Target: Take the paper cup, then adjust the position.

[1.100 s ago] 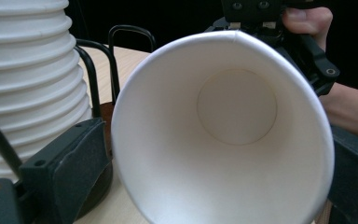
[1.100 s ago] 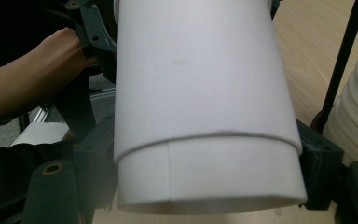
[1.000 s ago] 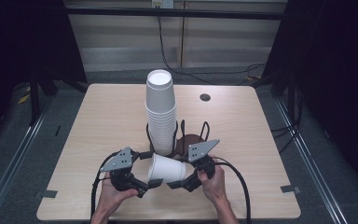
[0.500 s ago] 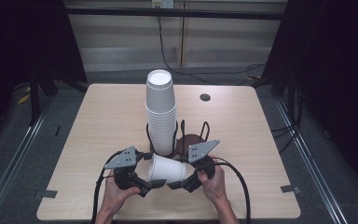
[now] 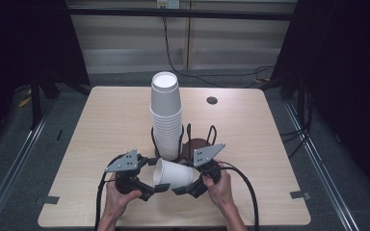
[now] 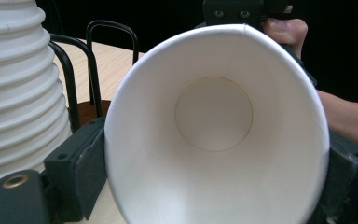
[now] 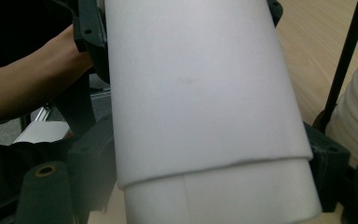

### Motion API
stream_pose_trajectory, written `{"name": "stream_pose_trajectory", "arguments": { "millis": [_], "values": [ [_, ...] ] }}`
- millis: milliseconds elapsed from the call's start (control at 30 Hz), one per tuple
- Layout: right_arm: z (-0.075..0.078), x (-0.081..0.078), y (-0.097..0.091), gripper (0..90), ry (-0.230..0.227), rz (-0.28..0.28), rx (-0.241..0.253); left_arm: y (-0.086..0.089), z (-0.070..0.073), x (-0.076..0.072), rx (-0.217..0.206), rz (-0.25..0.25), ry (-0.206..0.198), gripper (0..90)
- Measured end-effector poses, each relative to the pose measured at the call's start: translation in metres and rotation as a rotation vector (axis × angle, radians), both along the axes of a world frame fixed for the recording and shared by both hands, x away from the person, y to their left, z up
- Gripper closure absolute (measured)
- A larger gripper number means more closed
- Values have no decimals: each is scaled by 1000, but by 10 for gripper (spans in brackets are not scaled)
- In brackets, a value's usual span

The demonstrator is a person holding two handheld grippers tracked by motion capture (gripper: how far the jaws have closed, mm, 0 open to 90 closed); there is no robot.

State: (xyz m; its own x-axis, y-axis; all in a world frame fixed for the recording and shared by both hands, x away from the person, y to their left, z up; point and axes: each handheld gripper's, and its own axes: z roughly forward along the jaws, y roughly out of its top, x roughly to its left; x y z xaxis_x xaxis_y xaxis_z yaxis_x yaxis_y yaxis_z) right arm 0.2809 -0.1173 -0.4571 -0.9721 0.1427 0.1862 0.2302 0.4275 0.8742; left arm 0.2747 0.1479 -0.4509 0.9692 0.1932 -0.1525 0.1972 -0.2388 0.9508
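Cup (image 5: 173,174), white paper, one or possibly two nested: lies on its side just in front of the rack (image 5: 188,140), mouth toward the left tool (image 5: 150,184), base toward the right tool (image 5: 189,185).

Stack (image 5: 166,115): tall column of like cups, standing upside down in the rack at bench (image 5: 101,125) centre.

Left tool: jaws set either side of the cup's rim, pads touching or nearly so; firm clamp cannot be told.

Right tool: jaws flank the narrow end, where a seam suggests an inner cup showing from an outer one; pressure likewise cannot be told.

Handling note (judgement): the step looks like pulling two nested cups apart. Grip lightly, since thin paper walls will crush; pull straight along the cup's axis, with a slight twist if it sticks, clear of the rack's wire loops.
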Motion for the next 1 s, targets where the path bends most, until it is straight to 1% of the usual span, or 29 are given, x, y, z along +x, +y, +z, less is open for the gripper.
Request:
{"name": "stream_pose_trajectory", "arguments": {
  "millis": [33,133,200,267,300,367,433,467,500,533,567,600,633,667,700,733,800,867,967,1000],
  "values": [
    [1,0,-1,203,-3,-4,-5,-1,0,0,2,-2,1,123],
    [0,-1,-1,196,-6,-9,4,-1,1,-1,5,1,1,124],
    [-2,-3,-2,178,-10,-28,17,-1,1,-2,22,5,-1,124],
    [-4,-3,-3,155,-3,-35,23,0,1,-2,32,10,-1,125],
    [-5,-4,-5,145,-13,-58,30,0,1,-2,37,13,0,125],
    [-4,-4,-5,137,-17,-62,35,2,1,-1,26,22,4,124],
    [-4,-5,-8,131,-20,-83,52,4,2,1,33,28,6,124],
    [-3,-5,-10,130,-22,-101,58,5,4,2,47,34,8,124],
    [-3,-5,-10,130,-22,-101,58,5,4,2,47,34,8,124],
    [-3,-6,-11,130,-26,-108,60,6,5,2,56,42,4,124],
    [-3,-8,-14,130,-39,-140,64,7,7,1,64,45,2,124],
    [-3,-8,-14,130,-39,-140,64,7,8,1,60,45,0,124],
    [-3,-8,-14,131,-42,-143,65,9,9,0,60,46,1,124],
    [-3,-10,-17,130,-50,-156,78,10,11,0,68,54,-1,123],
    [-3,-10,-17,130,-50,-156,78,12,11,-1,70,53,-1,123],
    [-3,-10,-18,130,-57,-171,76,13,12,-2,76,61,-4,122],
    [-1,-11,-21,126,-72,-203,89,16,14,-5,110,64,-13,121],
    [0,-12,-24,126,-78,-219,105,22,15,-6,126,77,-15,121],
    [1,-11,-26,126,-87,-239,105,32,16,-4,111,101,-6,121],
    [1,-12,-26,127,-93,-248,106,34,16,-4,109,103,-7,121]
  ]
}}
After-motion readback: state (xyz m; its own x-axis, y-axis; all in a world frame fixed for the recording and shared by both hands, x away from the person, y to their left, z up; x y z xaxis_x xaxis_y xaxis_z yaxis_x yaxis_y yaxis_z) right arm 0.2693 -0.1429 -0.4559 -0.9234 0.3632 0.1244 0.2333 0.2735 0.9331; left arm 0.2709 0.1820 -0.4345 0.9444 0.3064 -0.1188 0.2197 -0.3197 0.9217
